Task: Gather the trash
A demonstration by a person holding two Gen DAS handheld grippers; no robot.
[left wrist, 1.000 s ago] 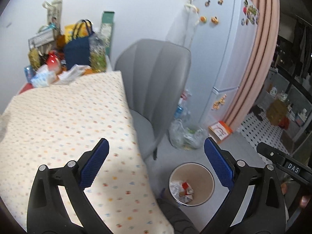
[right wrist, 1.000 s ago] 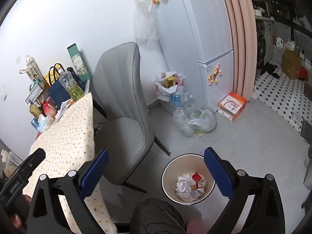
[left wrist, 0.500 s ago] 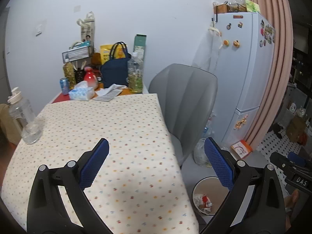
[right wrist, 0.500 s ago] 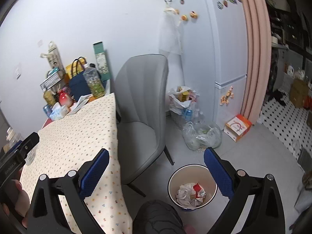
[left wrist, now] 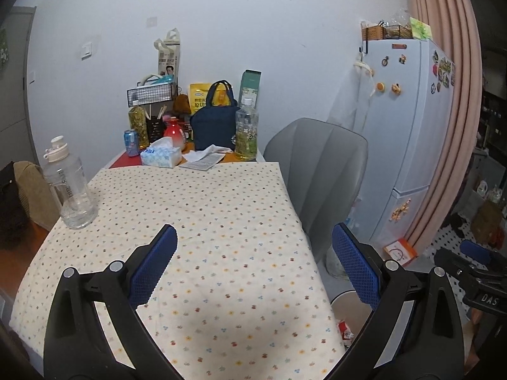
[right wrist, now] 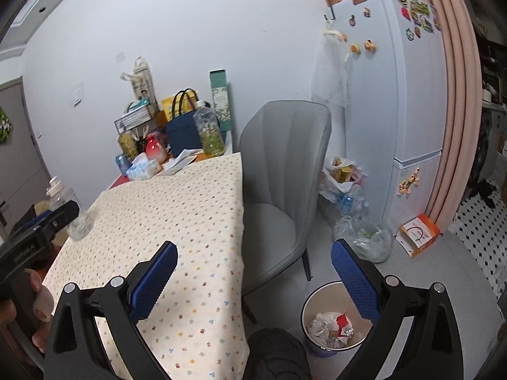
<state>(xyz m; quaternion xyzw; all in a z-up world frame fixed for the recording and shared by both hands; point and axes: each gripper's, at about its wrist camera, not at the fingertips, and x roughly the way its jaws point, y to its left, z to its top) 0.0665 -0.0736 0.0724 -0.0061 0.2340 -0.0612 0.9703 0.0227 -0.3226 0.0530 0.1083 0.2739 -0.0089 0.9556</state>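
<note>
A round waste bin [right wrist: 336,319] stands on the floor by the table's right edge and holds crumpled paper and a red-and-white wrapper [right wrist: 342,321]. In the left wrist view only the bin's rim [left wrist: 343,300] shows past the tablecloth. My left gripper [left wrist: 255,267] is open and empty above the dotted tablecloth [left wrist: 190,221]. My right gripper [right wrist: 255,267] is open and empty, held over the table's right edge, with the bin below its right finger. Crumpled white paper [left wrist: 206,155] lies at the table's far end.
A clear water bottle [left wrist: 68,186] stands at the table's left. A tissue pack [left wrist: 161,156], can, blue bag [left wrist: 215,126] and bottles crowd the far end. A grey chair [right wrist: 282,190] stands right of the table. Plastic bags [right wrist: 361,237], an orange box and a fridge [right wrist: 396,95] are beyond.
Both grippers have tilted up from the floor and bin toward the table and wall. Both stayed open and empty.
</note>
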